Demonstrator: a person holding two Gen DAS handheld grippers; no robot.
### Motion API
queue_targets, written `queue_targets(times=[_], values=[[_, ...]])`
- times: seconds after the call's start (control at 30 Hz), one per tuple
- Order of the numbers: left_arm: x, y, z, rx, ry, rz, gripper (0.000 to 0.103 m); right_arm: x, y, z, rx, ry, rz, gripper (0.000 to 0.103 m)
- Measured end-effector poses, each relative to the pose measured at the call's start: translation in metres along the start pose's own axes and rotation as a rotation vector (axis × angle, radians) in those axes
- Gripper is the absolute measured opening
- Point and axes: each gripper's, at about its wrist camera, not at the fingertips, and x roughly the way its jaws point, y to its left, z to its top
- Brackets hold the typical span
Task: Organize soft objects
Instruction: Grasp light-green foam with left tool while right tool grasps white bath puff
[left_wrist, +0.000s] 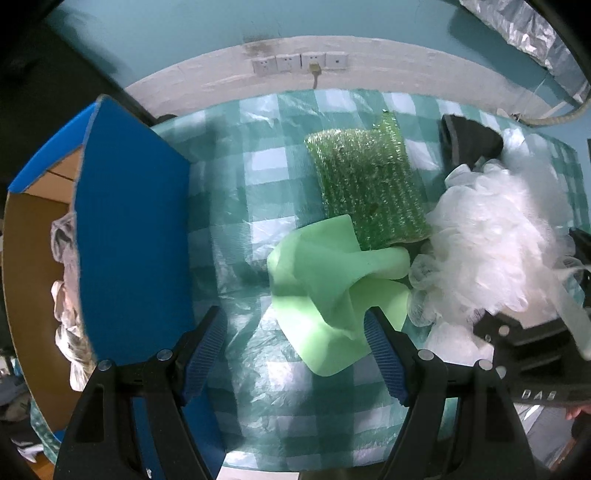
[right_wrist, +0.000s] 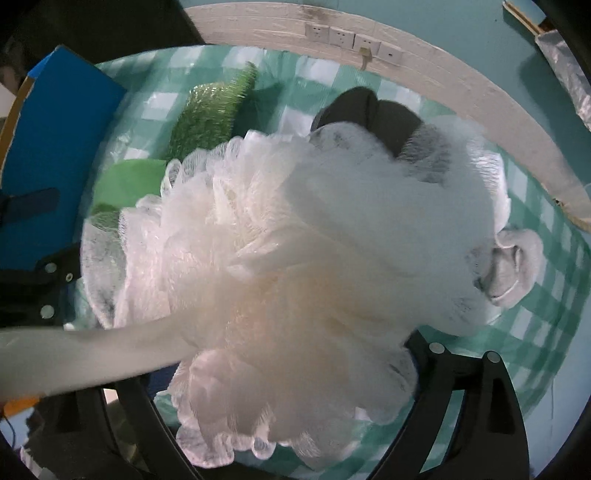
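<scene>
My left gripper (left_wrist: 295, 317) hangs open over the checked tablecloth (left_wrist: 236, 192), pointing down. A crumpled light green foam sheet (left_wrist: 325, 288) lies partly between its blue pads, against the right-hand finger (left_wrist: 384, 354). Behind the foam lies a glittery green scrubber (left_wrist: 365, 188). A white mesh loofah (right_wrist: 295, 221) fills the right wrist view and rests on the table. My right gripper (right_wrist: 277, 350) stands wide around it, the mesh hiding its fingertips. The loofah's strap (right_wrist: 92, 354) trails to the left. In the left wrist view the loofah (left_wrist: 491, 236) sits in front of the right gripper's black body (left_wrist: 517, 343).
A blue cardboard box (left_wrist: 129, 229) stands open at the left, with whitish crumpled things (left_wrist: 66, 277) inside. A black soft item (left_wrist: 469, 144) lies behind the loofah and a grey cloth bundle (right_wrist: 517, 266) to its right. The table's near edge (left_wrist: 295, 465) is just below my left gripper.
</scene>
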Motion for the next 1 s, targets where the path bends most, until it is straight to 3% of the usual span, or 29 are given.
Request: queue_targets(times=[0.2,0.33,0.4,0.57,0.63,1.0], values=[[0.023,-0.002,0.009,-0.004,0.045,0.010,0.078,0.010,0.013,-0.003,-0.058,-0.018,-0.065,0.091],[0.032,-0.002,0.015,-0.012,0.049,-0.005,0.075,0.011,0.019,-0.008,-0.094,-0.033,-0.090,0.077],[0.033,0.000,0.013,-0.021,0.051,-0.010,0.068,0.010,0.021,-0.011,-0.114,-0.045,-0.099,0.071],[0.040,0.006,0.011,-0.036,0.066,-0.034,0.022,0.005,0.025,-0.025,-0.152,-0.075,-0.105,0.056],[0.039,0.008,0.007,-0.025,0.057,-0.028,0.012,0.000,0.026,-0.031,-0.167,-0.093,-0.110,0.051],[0.002,0.009,-0.024,-0.012,-0.038,0.017,0.008,-0.028,0.028,-0.060,-0.202,-0.149,-0.121,0.046]])
